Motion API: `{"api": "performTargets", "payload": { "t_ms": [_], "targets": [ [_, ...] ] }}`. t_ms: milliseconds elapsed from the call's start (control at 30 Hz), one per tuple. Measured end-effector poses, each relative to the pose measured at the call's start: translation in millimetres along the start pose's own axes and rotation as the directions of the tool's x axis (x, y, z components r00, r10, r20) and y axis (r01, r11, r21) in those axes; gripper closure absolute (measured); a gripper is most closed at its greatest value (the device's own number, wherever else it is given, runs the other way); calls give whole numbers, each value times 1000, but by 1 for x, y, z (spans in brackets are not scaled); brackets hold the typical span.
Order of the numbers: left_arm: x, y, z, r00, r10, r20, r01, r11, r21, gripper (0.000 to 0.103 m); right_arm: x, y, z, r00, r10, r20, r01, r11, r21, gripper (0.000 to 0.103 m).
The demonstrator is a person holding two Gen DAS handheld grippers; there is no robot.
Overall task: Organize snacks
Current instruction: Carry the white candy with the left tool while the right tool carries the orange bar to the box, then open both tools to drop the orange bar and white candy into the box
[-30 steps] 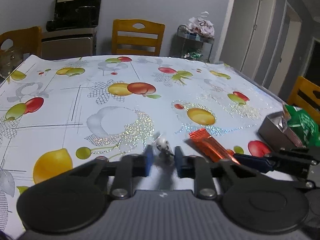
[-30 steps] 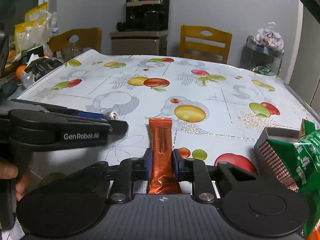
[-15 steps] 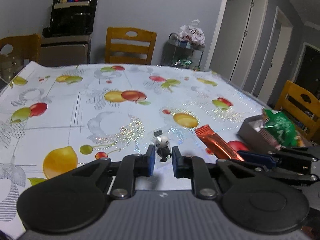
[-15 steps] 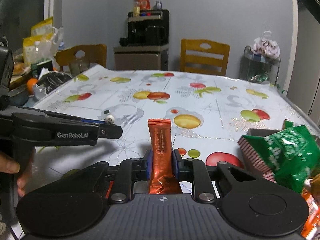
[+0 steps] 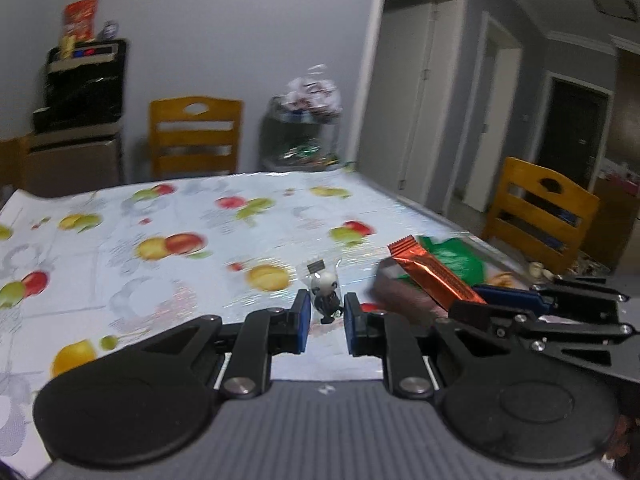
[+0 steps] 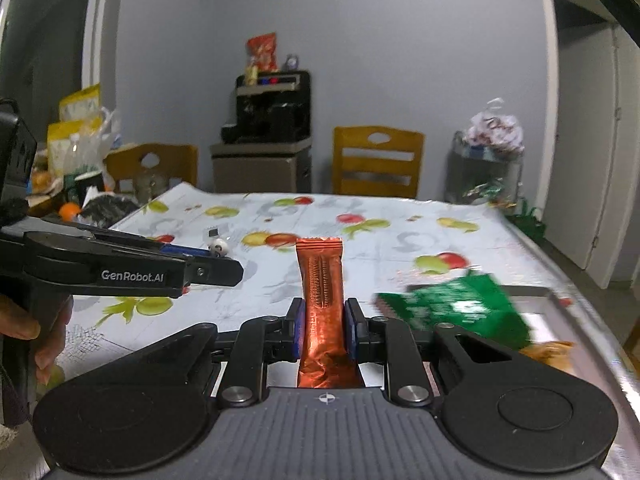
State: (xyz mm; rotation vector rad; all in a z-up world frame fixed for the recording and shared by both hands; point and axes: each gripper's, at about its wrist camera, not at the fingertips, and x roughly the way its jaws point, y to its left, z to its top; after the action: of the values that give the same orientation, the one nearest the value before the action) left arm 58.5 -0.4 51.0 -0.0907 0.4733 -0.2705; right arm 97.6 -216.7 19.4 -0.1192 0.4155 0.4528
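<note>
Snack bar (image 6: pixel 322 300), orange foil: clamped in the right gripper (image 6: pixel 323 330), long axis toward 12 o'clock, off the worktop (image 6: pixel 400 240); green packet (image 6: pixel 460 312) in the box lies near at 2 o'clock. Left gripper (image 5: pixel 325 322) pinches a small bagged figurine (image 5: pixel 326 290), legible only in left view.

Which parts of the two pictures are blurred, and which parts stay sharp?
Left wrist view: the tablecloth and far chair are smeared, while the left gripper and its small panda packet look sharp. Right wrist view: the green bag is blurred, but the orange bar in the right gripper is crisp.
</note>
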Motion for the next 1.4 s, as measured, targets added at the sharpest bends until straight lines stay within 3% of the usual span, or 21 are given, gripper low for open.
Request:
{"api": "performTargets", "payload": {
  "t_ms": [333,800,933,1400],
  "targets": [
    [8,-74,8,991,-135,-15,136,986,91,90,-44,-47,-18,994,-110,-3,110,993,52,81],
    [43,-154,-14,948,-285,-140,307,935,175,90,-71,-89,-62,972,-222,-77,231,965,124,81],
    [55,-165,-22,935,-303,-186,335,926,173,90,-67,-94,-68,969,-225,-103,238,961,138,81],
    [84,-175,-33,914,-315,-257,360,920,155,90,-63,-101,-77,966,-223,-128,241,958,153,81]
  ]
}}
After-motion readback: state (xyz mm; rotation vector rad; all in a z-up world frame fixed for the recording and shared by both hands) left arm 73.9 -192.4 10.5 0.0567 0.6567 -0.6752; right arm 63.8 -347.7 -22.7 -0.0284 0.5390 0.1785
